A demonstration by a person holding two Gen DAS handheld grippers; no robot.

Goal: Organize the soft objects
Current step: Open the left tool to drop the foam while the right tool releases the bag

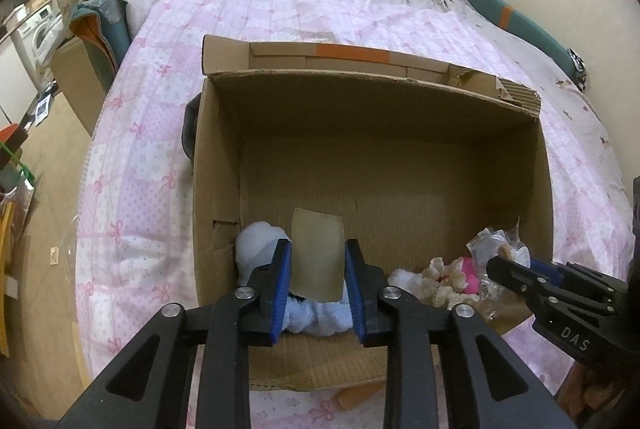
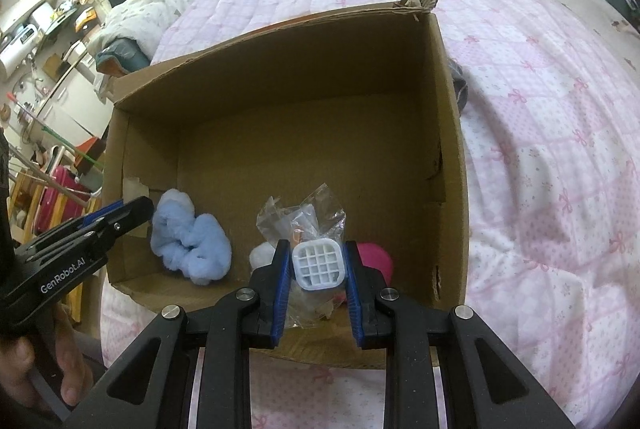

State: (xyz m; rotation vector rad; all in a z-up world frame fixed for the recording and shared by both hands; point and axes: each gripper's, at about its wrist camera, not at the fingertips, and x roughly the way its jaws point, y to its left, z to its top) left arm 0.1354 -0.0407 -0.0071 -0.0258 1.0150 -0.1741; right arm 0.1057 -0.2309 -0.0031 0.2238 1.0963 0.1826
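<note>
Inside the cardboard box (image 2: pixel 448 133), the right gripper (image 2: pixel 318 279) is seen with fingers apart around a white grid-faced piece in a clear plastic bag (image 2: pixel 304 217); contact cannot be told. The left gripper (image 1: pixel 318 285) is held with fingers spread over a blue fluffy scrunchie (image 2: pixel 192 249) near the box's front wall. Both are judged light; the bag slippery, best pinched at the stiff piece; the scrunchie squashy, graspable anywhere.

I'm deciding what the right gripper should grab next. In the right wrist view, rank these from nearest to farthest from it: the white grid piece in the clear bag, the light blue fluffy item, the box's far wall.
1. white grid piece, between the right gripper fingers.
2. light blue fluffy item, left, on the box floor.
3. box's far wall, straight ahead, farthest.
</note>
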